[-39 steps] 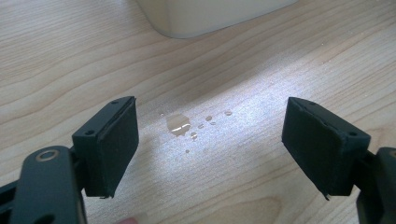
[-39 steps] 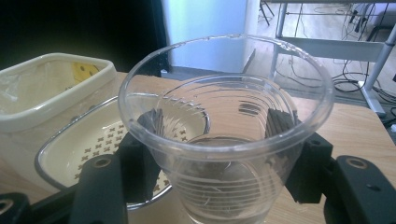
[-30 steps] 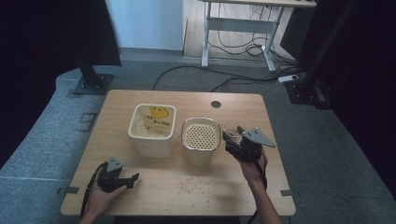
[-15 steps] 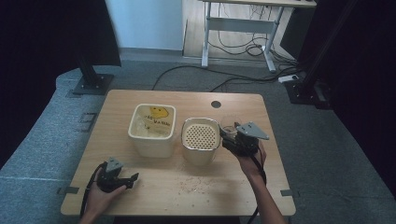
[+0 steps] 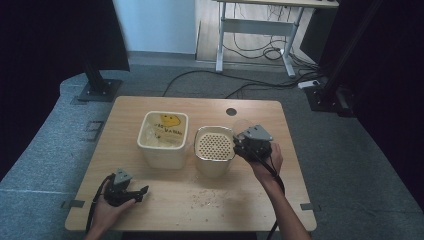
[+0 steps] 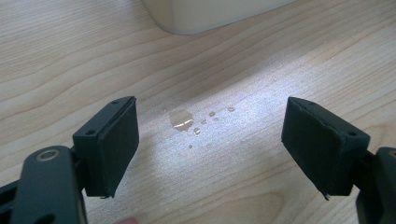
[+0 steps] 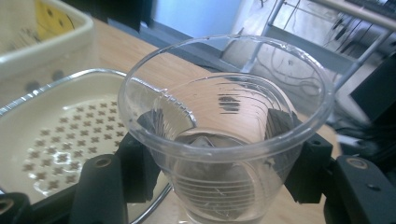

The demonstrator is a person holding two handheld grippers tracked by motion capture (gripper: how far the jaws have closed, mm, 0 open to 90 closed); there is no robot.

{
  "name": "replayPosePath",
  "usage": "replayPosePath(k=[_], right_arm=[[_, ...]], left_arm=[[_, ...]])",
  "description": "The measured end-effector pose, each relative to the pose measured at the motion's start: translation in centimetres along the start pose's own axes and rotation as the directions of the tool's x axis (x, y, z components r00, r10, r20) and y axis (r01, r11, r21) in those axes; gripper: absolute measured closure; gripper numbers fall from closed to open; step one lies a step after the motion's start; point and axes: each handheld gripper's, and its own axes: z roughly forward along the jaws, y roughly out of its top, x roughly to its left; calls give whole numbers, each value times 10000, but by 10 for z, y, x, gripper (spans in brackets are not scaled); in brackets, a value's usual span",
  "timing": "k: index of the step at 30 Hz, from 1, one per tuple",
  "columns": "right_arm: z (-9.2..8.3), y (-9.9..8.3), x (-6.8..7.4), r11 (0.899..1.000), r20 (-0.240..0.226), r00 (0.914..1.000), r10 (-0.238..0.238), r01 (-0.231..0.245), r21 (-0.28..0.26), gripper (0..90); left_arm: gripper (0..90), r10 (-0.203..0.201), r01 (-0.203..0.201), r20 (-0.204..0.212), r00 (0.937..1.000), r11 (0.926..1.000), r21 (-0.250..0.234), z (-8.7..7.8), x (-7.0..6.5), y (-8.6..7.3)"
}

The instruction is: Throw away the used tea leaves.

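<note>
Beside the strainer pot (image 5: pixel 214 148), right tongs (image 7: pixel 215 154) gripped a thin plastic cup (image 7: pixel 224 126) that risked buckling and spilling; left tongs (image 6: pixel 210 149) stood open.

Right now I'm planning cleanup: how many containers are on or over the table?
3: a square cream tub left of centre, a perforated-top container beside it, and a clear plastic cup gripped by the right gripper next to that container.

Black claws (image 6: pixel 219 154) — screwed pads, grey plate, trailing cable.
</note>
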Motion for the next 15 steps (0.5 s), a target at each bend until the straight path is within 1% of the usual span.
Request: replayPosePath(k=[2, 3, 4, 5, 6, 7, 8, 9, 11, 15], right_arm=[[3, 4, 3, 9989, 137, 9990, -418, 415, 198, 388], [6, 8, 5, 9970, 268, 9972, -698, 688, 358, 389], [6, 8, 5, 9970, 268, 9972, -698, 688, 358, 389], [8, 10, 7, 9952, 380, 9953, -886, 869, 446, 389], [10, 12, 9, 9919, 530, 9920, -1147, 1115, 607, 389], [13, 15, 12, 9853, 650, 9857, -1558, 1503, 817, 389], [15, 16, 14, 9830, 682, 9834, -1682, 1621, 867, 389], [16, 17, 15, 9821, 686, 9827, -1722, 1660, 886, 389], [18, 19, 15, 9828, 588, 9842, -1673, 1617, 893, 389], [18, 19, 16, 9830, 596, 9840, -1679, 1626, 852, 389]], left_arm=[[192, -7, 7, 9, 10000, 10000, -3, 0, 0, 0], [192, -26, 26, 1, 10000, 10000, -27, -1, 0, 0], [192, -26, 26, 1, 10000, 10000, -27, -1, 0, 0], [192, -25, 25, 3, 10000, 10000, -35, -1, 1, 0], [192, -31, 31, 6, 10000, 10000, -34, -1, 1, 0], [192, -27, 27, 5, 10000, 10000, -29, -1, 1, 0], [191, -34, 34, 11, 10000, 10000, -33, -1, 1, 0], [192, -34, 34, 11, 10000, 10000, -33, -1, 1, 0], [192, -37, 37, 17, 10000, 10000, -41, -1, 2, -1], [192, -80, 80, 6, 10000, 10000, -47, -2, 2, -1]])
